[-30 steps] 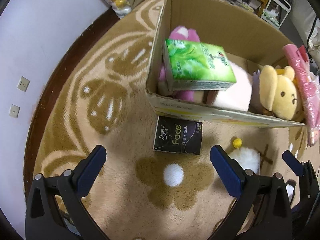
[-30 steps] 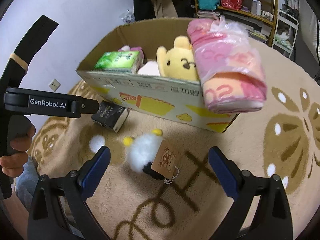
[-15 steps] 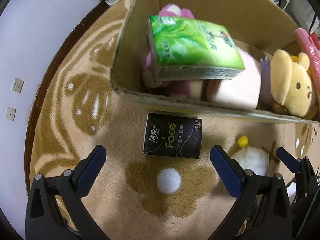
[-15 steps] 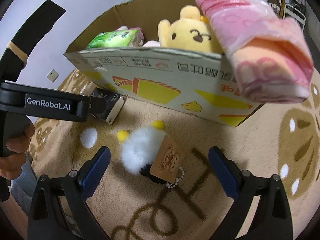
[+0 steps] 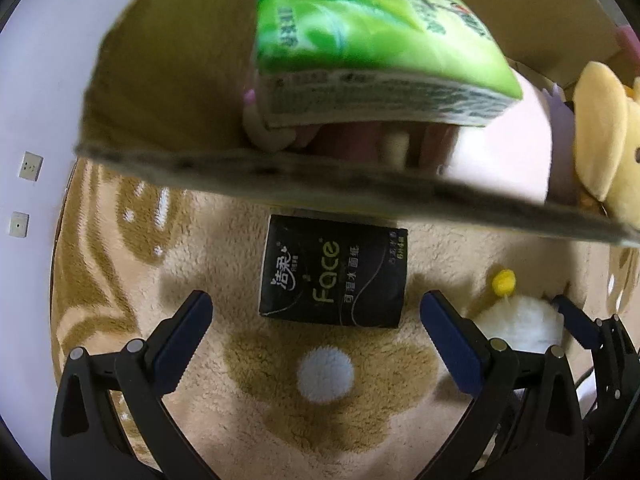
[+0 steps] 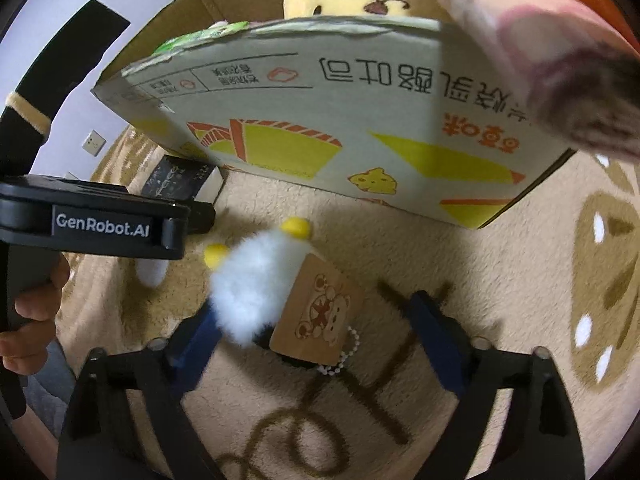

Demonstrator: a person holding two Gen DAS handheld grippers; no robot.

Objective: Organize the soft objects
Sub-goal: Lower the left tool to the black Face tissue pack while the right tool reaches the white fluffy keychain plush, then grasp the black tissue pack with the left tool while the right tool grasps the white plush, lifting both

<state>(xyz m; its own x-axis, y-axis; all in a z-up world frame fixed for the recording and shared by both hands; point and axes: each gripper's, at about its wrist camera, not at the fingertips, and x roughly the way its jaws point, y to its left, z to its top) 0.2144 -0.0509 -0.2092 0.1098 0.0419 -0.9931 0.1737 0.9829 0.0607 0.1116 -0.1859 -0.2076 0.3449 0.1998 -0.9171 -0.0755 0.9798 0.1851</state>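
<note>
The left hand-held gripper (image 5: 316,312) is being held pointing down over the carpet (image 5: 120,280), its jaws spread wide with nothing pressed between them. The black tissue pack (image 5: 334,274) is lying flat on the carpet just ahead of its fingertips, between the two fingers' lines, and is being overhung by the near wall of the cardboard box (image 5: 280,172). Beyond that wall, inside the box, a green tissue pack (image 5: 368,44) is being seen resting on pink soft things, with a yellow plush toy (image 5: 604,136) off to the right.

The right hand-held gripper (image 6: 316,324) is being closed around the white fluffy toy (image 6: 256,280), which is lying on the carpet between its fingers; the left finger (image 6: 200,332) is being partly hidden behind the fluff, and whether it is touching cannot be told, while the right finger is standing clear. A cardboard tag (image 6: 316,316) is lying attached beside the toy. A pink bundle (image 6: 540,40) is hanging over the box's front, ahead and to the right.
</note>
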